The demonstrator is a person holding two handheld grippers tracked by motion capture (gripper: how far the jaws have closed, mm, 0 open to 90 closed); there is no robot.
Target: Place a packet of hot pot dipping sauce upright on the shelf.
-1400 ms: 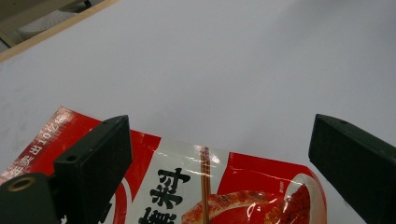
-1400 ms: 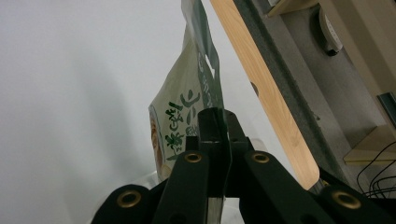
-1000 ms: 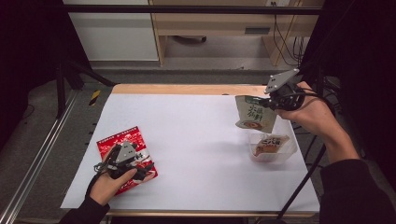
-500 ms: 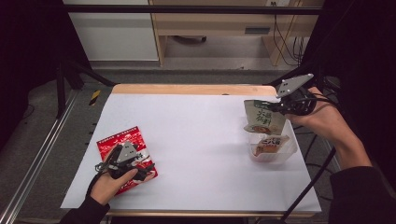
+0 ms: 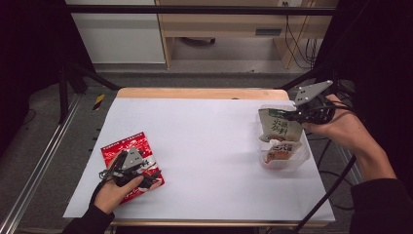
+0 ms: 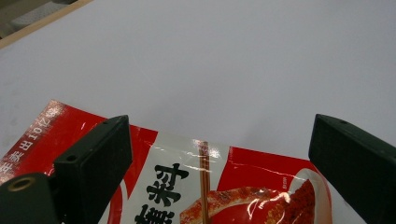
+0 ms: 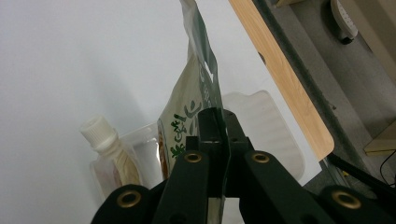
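Over the clear tray [image 5: 299,158], your right gripper [image 5: 297,116] has its fingers clamped on the green pouch [image 5: 277,126]; your left gripper [image 5: 134,170] sits fingers-open on the red packet [image 5: 117,148].

High view looks down and forward over my white paper-covered table [image 5: 204,146], fairly far. My left gripper view sits close above the flat red printed foil packet [image 6: 201,186], also at lower left from above [image 5: 127,146]. My right gripper view faces the cream-and-green stand-up pouch [image 7: 191,116] close up, seen from above at right [image 5: 278,126].
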